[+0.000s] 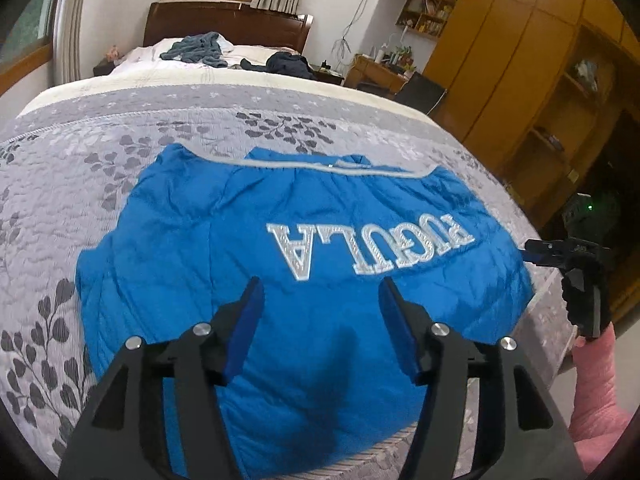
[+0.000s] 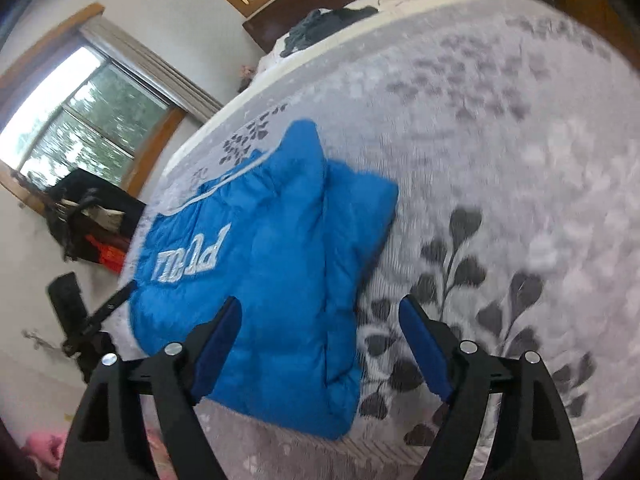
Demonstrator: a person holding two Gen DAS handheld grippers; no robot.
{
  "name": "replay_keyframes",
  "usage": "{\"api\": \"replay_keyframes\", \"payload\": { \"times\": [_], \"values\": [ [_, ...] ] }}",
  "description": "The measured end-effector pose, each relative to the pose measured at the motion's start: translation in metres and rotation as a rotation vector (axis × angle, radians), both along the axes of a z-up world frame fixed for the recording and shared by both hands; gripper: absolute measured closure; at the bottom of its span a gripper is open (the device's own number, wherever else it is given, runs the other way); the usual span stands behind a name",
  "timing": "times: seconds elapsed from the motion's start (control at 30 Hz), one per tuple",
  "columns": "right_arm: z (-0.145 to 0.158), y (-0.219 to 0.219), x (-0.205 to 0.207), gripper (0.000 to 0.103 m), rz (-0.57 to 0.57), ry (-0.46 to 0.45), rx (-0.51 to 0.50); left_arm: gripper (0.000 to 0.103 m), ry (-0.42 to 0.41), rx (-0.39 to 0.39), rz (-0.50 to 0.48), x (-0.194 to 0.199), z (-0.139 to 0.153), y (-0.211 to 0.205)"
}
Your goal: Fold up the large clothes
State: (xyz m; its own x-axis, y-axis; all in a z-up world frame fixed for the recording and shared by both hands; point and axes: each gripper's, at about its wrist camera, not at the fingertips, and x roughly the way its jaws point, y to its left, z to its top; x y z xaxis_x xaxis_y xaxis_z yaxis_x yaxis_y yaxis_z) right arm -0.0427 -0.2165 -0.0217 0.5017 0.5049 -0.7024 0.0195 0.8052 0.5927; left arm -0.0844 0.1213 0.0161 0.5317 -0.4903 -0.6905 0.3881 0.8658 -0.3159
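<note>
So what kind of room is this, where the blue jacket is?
It looks like a bedroom in a home. The blue jacket lies on a big bed with a grey leaf-patterned quilt and a wooden headboard. Tall wooden wardrobes line the side wall.

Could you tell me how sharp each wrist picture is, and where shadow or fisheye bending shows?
Left wrist view: sharp; the white lettering on the blue padded jacket reads crisply, a dark shadow lies between the open left gripper fingers, and the bed edge bows. Right wrist view: motion-blurred, the grey leaf-print quilt smeared, the window bright, the open right gripper sharper.
</note>
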Motion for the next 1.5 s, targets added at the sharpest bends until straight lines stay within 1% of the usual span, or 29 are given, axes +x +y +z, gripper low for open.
{"api": "replay_keyframes", "payload": {
  "times": [0.07,0.17,0.27,0.33,0.37,0.4,0.53,0.6,0.7,0.77,0.83,1.0,1.1,1.17,1.23,1.33,1.4,1.5],
  "values": [
    [-0.013,-0.001,-0.002,0.021,0.012,0.003,0.059,0.043,0.001,0.014,0.01,-0.003,-0.006,-0.001],
    [-0.034,0.003,-0.001,0.021,0.026,0.023,0.12,0.042,0.02,0.008,0.019,-0.003,-0.014,0.002],
    [-0.044,0.007,0.005,0.02,0.041,0.013,0.178,0.042,0.018,0.01,0.019,-0.004,-0.02,0.003],
    [-0.045,0.009,0.007,0.021,0.047,0.0,0.184,0.042,0.011,0.025,0.018,-0.006,-0.021,0.0],
    [-0.046,0.012,0.01,0.026,0.055,-0.005,0.19,0.042,0.01,0.027,0.019,-0.006,-0.022,-0.001],
    [-0.047,0.016,0.013,0.032,0.067,-0.003,0.201,0.042,0.012,0.027,0.02,-0.006,-0.023,-0.001],
    [-0.049,0.025,0.019,0.044,0.082,0.004,0.219,0.042,0.029,0.009,0.022,-0.004,-0.025,0.0],
    [-0.046,0.027,0.018,0.057,0.081,-0.001,0.23,0.042,0.039,-0.002,0.02,-0.003,-0.026,0.002],
    [-0.032,0.029,0.011,0.068,0.075,-0.038,0.191,0.042,0.049,-0.01,0.018,-0.003,-0.026,0.003],
    [-0.023,0.031,0.008,0.069,0.075,-0.059,0.171,0.042,0.051,-0.011,0.015,-0.002,-0.026,0.005],
    [-0.025,0.033,0.008,0.069,0.067,-0.039,0.156,0.042,0.049,-0.015,0.011,-0.002,-0.027,0.006],
    [-0.047,0.028,0.008,0.069,0.041,0.005,0.228,0.043,0.039,-0.019,-0.003,-0.003,-0.029,0.006],
    [-0.049,0.024,0.005,0.069,0.024,0.012,0.248,0.043,0.031,-0.012,-0.008,-0.004,-0.03,0.005],
    [-0.043,0.024,0.006,0.07,0.015,0.014,0.229,0.042,0.026,-0.007,-0.009,-0.004,-0.03,0.005],
    [-0.029,0.03,0.006,0.072,0.007,0.004,0.19,0.042,0.024,-0.009,-0.008,-0.003,-0.03,0.005],
    [0.003,0.04,0.008,0.075,0.011,-0.025,0.136,0.042,0.023,-0.018,-0.008,-0.003,-0.03,0.006],
    [0.029,0.054,0.01,0.075,0.03,-0.057,0.092,0.041,0.023,-0.026,-0.011,-0.003,-0.03,0.007],
    [0.069,0.083,0.015,0.075,0.08,-0.11,0.007,0.041,0.031,-0.049,-0.014,-0.003,-0.028,0.012]
  ]
}}
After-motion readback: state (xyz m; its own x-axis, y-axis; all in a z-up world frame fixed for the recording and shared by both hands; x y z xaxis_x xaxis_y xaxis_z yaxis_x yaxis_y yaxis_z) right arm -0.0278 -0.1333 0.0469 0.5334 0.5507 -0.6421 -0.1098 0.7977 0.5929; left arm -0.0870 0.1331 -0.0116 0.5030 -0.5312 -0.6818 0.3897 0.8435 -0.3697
